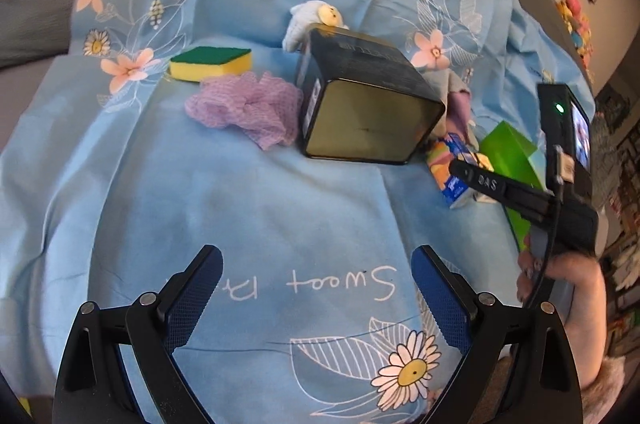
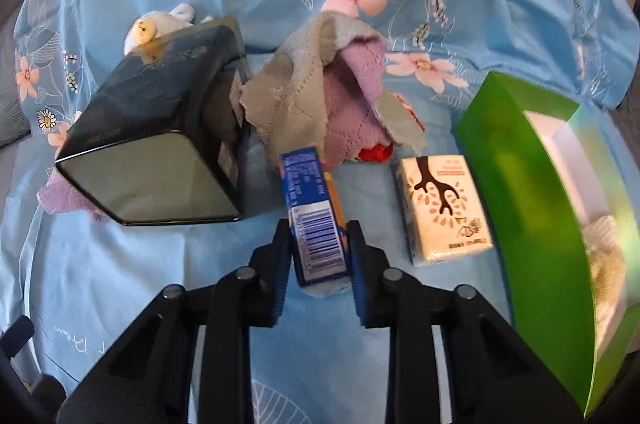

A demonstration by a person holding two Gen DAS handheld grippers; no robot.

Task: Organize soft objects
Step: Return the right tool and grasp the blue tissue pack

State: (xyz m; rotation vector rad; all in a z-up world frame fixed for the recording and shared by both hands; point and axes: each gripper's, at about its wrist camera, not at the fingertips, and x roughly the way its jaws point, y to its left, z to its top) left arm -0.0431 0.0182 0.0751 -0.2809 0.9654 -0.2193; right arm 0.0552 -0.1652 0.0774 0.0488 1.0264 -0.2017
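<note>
The green box [image 2: 520, 192] holds something pale and soft (blurred); the dark tin [image 2: 160, 128] lies tipped over. The right hand-held gripper [image 2: 319, 256] pinches a blue tissue pack [image 2: 316, 224]. The left hand-held gripper [image 1: 316, 300] is spread.

My blue flowered sheet [image 1: 280, 204] carries everything: sponge [image 1: 211, 63] and purple mesh puff [image 1: 248, 112] at ten o'clock, dark tin [image 1: 360, 96] at center, white tissue pack [image 2: 444, 208] and green box [image 2: 520, 192] around three.
</note>
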